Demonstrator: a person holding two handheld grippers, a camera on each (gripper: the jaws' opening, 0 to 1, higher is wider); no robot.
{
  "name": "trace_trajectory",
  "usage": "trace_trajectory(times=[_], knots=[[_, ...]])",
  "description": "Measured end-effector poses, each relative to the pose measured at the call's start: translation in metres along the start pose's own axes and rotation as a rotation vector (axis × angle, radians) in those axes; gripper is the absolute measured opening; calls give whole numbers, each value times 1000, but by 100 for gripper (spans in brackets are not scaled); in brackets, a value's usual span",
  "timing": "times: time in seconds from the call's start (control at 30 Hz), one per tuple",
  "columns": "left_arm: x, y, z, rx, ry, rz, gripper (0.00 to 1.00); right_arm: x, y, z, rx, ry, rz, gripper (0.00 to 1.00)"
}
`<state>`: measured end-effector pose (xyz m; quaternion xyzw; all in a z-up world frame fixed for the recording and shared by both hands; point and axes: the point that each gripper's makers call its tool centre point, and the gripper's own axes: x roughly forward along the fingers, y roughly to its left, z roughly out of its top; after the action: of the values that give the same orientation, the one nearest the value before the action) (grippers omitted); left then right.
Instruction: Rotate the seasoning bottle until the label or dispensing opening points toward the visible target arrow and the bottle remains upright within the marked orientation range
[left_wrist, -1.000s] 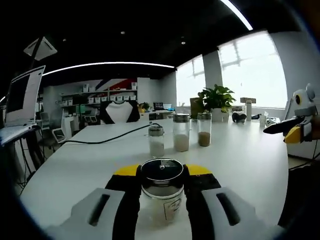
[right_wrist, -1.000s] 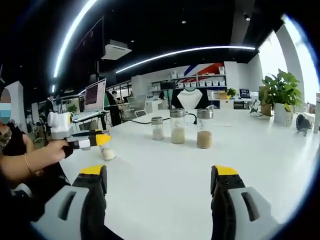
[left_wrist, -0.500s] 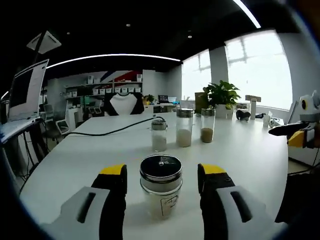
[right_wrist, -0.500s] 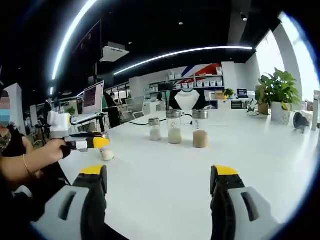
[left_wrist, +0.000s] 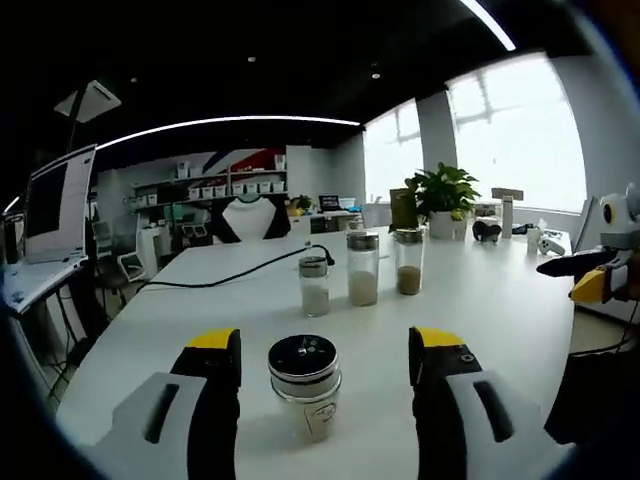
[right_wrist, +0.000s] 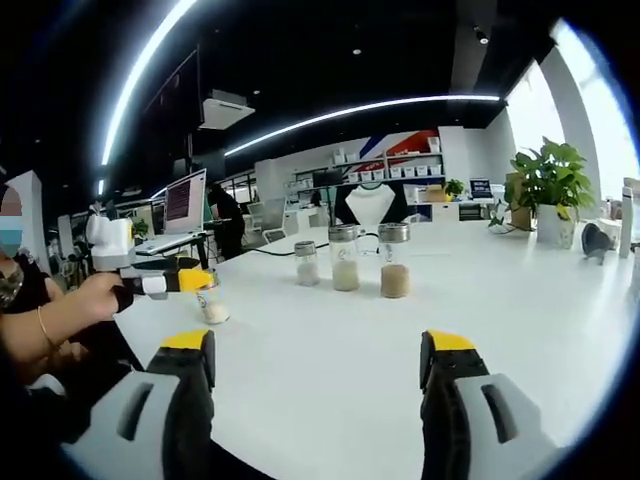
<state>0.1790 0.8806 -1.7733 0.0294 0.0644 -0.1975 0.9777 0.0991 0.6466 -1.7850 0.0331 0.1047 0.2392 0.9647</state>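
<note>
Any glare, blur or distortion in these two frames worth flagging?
Left gripper view: windows blown out white, table edges bowed by the fisheye, seasoning bottle sharp between the open claw. Right gripper view: ceiling light strip glares, the white table evenly lit.

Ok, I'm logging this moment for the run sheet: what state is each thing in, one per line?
Left gripper: open, jaws apart on either side of the near bottle, not touching it.
Right gripper: open, nothing between its jaws.
Seasoning bottle: upright on the white table, metal cap on, free of both jaws.
Three jars: upright in a row, capped, partly filled.
</note>
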Motion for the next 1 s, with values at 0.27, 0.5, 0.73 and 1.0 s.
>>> trace_trajectory(times=[0.27,0.5,0.73,1.0], knots=[[5,-4,10,-55,-16,11,73,-10,-6,3,16,-10,-12,83],[10,-12,32,-82,-62,23,72,-20,-14,4,16,-12,-39,82],[28,-26,52,-58,-104,-3,72,-25,-18,8,13,-24,-46,78],[52,-42,50,3,-45,-21,72,-27,-23,12,13,-32,-49,78]])
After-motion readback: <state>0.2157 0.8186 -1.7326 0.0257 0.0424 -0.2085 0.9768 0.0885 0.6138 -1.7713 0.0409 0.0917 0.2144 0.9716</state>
